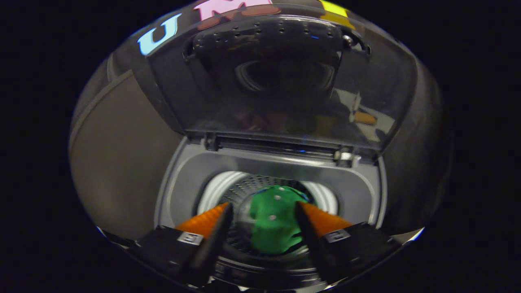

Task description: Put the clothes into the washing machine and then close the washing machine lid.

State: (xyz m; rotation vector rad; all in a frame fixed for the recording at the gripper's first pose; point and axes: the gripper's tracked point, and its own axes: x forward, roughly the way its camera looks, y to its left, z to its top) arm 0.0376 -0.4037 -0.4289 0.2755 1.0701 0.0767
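Top-loading washing machine (179,179) with its lid (285,81) standing open at the far side; a green garment (270,228) lies inside the perforated drum (248,187), between the parted fingers of the gripper (264,209).

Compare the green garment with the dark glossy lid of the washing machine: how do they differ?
The green garment is soft, matte, lying down in the drum; the dark glossy lid is rigid, reflective, standing open above it. The garment is far smaller. The gripper is open, fingers apart, garment beyond them.
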